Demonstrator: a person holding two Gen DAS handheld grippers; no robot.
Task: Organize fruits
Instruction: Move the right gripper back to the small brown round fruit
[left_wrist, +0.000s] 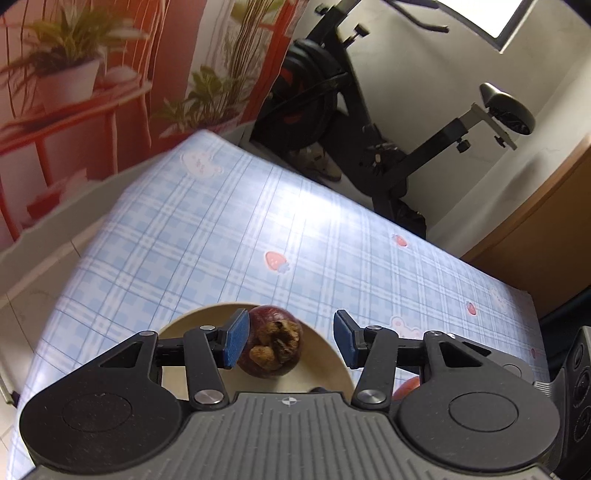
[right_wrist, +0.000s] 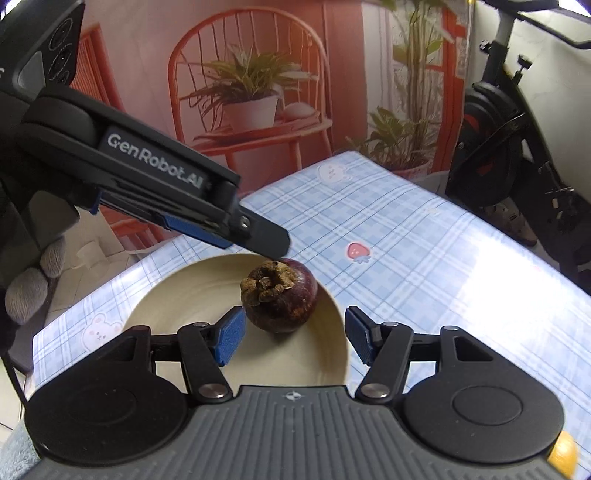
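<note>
Looking along the left gripper (left_wrist: 290, 341), the view takes in a blue plaid tablecloth (left_wrist: 258, 229) printed with strawberries and bears, an exercise bike (left_wrist: 369, 122) standing beyond the table's far edge, and a backdrop (left_wrist: 110, 85) showing red chairs and potted plants to the left. Nothing lies between the blue pads, which stand wide apart, except a mangosteen (left_wrist: 271, 341) resting in a shallow cream plate (left_wrist: 184, 328); the fruit sits against or just beside the left pad (left_wrist: 235, 341) (contact cannot be confirmed) and well clear of the right one. A reddish fruit (left_wrist: 406, 387) peeks out behind the gripper's right linkage. From the right wrist, the right gripper (right_wrist: 290, 338) also has its fingers spread open and holds nothing, hovering over the near rim of the plate (right_wrist: 166, 295). The left gripper (right_wrist: 266, 240) reaches in from the upper left, its fingertip just above the mangosteen (right_wrist: 280, 295), held by a grey-gloved hand (right_wrist: 33, 280). The mangosteen is dark purple and round, upright near the plate's far side, with a dry, brown, curled calyx on top. An orange-yellow fruit (right_wrist: 563, 456) shows at the lower right corner, mostly hidden.
</note>
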